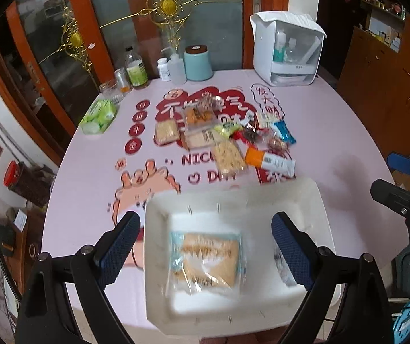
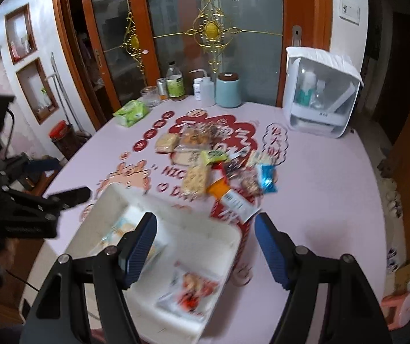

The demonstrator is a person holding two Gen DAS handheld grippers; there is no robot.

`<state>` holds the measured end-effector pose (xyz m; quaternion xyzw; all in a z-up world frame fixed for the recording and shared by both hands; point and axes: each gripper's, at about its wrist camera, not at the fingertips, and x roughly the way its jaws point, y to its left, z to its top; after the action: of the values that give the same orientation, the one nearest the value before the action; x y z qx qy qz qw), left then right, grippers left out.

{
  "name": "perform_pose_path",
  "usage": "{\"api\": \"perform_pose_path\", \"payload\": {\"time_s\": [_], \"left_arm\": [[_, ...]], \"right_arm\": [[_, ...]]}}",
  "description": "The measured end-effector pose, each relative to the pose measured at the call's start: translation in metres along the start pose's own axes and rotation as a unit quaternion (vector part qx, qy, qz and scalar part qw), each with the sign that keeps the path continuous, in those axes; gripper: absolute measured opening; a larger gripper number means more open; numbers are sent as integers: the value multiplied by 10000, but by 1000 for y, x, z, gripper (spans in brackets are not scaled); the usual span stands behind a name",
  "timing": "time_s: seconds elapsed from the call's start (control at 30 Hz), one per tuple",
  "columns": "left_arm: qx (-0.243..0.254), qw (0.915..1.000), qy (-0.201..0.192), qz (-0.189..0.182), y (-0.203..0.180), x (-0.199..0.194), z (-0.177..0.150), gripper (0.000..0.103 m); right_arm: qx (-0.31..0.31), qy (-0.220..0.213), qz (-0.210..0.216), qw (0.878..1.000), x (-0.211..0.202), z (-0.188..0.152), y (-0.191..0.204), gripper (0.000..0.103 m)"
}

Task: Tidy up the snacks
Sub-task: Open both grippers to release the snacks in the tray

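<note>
A white rectangular tray [image 1: 159, 258] sits at the near edge of the pink table; it also shows in the right wrist view [image 2: 205, 235]. A clear-wrapped cracker packet [image 1: 208, 261] lies in it, and a red-printed snack packet [image 2: 190, 289] lies in its near right part. A pile of several wrapped snacks [image 1: 228, 137] lies mid-table, also in the right wrist view [image 2: 219, 172]. My left gripper [image 1: 205, 246] is open and empty above the tray. My right gripper [image 2: 205, 249] is open and empty above the tray's right side.
A white appliance [image 1: 286, 51] stands at the back right. A teal canister [image 1: 197, 63], bottles [image 1: 136, 68] and jars line the back edge. A green wipes pack [image 1: 99, 116] lies at the left. Glass doors stand behind the table.
</note>
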<state>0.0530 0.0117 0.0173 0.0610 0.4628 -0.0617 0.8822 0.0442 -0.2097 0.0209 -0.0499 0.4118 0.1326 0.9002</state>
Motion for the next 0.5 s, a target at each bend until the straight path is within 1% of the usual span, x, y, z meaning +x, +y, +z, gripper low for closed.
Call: {"api": "perform_pose_path", "payload": {"time_s": [0.07, 0.2, 0.3, 0.37, 0.43, 0.5], "left_arm": [[44, 10000, -5, -12, 3, 8, 17, 92], [83, 10000, 30, -20, 7, 37, 56, 92], [124, 9999, 98, 9, 7, 62, 78, 92], [114, 9996, 262, -1, 7, 87, 92, 92], [79, 9987, 503, -58, 7, 117, 103, 92], [29, 9972, 731, -143, 8, 142, 107, 92]], "right_arm": [[-42, 103, -98, 9999, 16, 13, -10, 71], [73, 316, -68, 9994, 50, 34, -31, 71], [98, 493, -83, 9987, 79, 47, -45, 71], [17, 591, -126, 9982, 96, 51, -49, 71], [-65, 777, -151, 9968, 120, 55, -54, 71], [-124, 1009, -89, 9948, 146, 55, -59, 68]]}}
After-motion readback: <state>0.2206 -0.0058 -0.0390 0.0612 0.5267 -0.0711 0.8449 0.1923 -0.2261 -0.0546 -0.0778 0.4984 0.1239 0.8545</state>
